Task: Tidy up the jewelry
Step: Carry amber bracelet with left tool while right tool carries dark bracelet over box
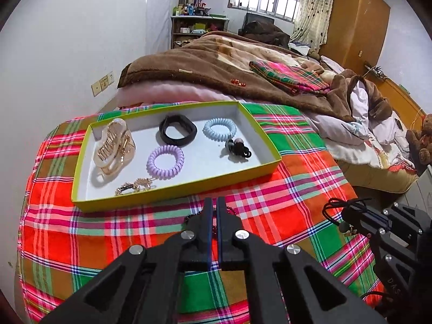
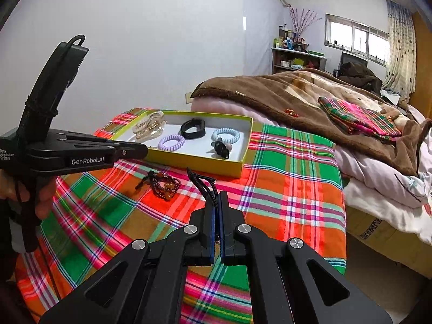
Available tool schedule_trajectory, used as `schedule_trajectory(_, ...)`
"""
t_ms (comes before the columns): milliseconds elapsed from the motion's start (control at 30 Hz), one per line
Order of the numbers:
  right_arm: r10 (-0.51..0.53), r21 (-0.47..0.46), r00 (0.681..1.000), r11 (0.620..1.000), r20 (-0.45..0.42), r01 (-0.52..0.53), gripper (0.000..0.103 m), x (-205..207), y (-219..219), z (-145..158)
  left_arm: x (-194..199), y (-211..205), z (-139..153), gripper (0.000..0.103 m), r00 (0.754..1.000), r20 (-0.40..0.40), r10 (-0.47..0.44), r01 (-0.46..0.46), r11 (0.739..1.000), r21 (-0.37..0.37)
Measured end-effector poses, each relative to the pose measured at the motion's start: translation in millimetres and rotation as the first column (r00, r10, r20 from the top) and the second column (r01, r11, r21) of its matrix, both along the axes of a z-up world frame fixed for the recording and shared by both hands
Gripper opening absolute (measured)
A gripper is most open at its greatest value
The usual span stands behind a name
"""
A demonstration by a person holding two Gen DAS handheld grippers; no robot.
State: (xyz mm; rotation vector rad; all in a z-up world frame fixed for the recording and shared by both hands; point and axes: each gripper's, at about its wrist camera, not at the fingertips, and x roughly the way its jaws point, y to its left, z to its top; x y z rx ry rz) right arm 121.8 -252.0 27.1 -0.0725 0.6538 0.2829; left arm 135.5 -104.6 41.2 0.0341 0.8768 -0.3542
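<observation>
A yellow-green tray [image 1: 172, 197] [image 2: 199, 166] on the plaid cloth holds a gold claw clip [image 1: 113, 145], a black band [image 1: 176, 133], a blue coil tie [image 1: 219, 129], a lilac coil tie [image 1: 165, 158], a black beaded tie [image 1: 237, 148] and a gold pin [image 1: 136, 186]. My left gripper [image 1: 214, 205] [image 2: 147, 149] is shut with nothing in it, hovering by the tray's near edge. A dark red bead bracelet [image 2: 164, 185] lies on the cloth below it. My right gripper [image 2: 216, 197] [image 1: 344, 213] is shut on thin black cords [image 2: 202, 183], just above the cloth.
A brown blanket [image 1: 216, 64] with a folded plaid cloth [image 1: 291, 77] and a small red ornament [image 1: 237, 82] lies behind the tray. The bed's edge drops off at the right. A white wall stands close on the left. A hand [image 2: 43, 197] holds the left gripper.
</observation>
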Motion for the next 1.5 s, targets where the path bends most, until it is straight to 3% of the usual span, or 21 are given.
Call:
schedule_trajectory(267,-0.007,0.015,1.000,1.000,-0.018,0.007,0.001,2,-1,-7,18,15,-26,0.006,0.993,-0.115,-0.008,0.000,0.997,-0.074)
schedule_trajectory(333,-0.005,0.015,1.000,1.000,-0.021,0.006,0.001,2,-1,-7,19,11,-34,0.019,0.991,-0.131,-0.013,0.007,0.999,-0.046)
schedule_trajectory(400,-0.003,0.017,1.000,1.000,-0.021,0.003,0.001,3,-1,-7,20,6,-40,0.044,0.992,-0.127,-0.011,0.010,1.000,-0.006)
schedule_trajectory(433,-0.003,0.017,1.000,1.000,-0.021,0.003,0.001,4,-1,-8,21,6,-42,0.045,0.991,-0.132,-0.009,0.010,1.000,0.000)
schedule_trajectory(533,-0.004,0.025,1.000,1.000,-0.022,0.004,0.001,5,-2,-8,25,4,-48,0.045,0.988,-0.152,-0.016,0.018,1.000,0.011)
schedule_trajectory(633,-0.003,0.028,1.000,1.000,-0.021,0.004,0.001,6,-2,-8,26,-2,-56,0.043,0.988,-0.153,-0.003,0.015,0.997,0.074)
schedule_trajectory(867,-0.003,0.029,1.000,1.000,-0.021,0.003,0.001,7,-1,-8,23,-4,-56,0.024,0.992,-0.128,0.007,0.009,0.992,0.123)
schedule_trajectory(1500,-0.011,0.028,1.000,1.000,0.012,0.011,0.001,20,8,10,26,8,-11,0.019,0.999,-0.046,-0.018,0.020,0.999,0.044)
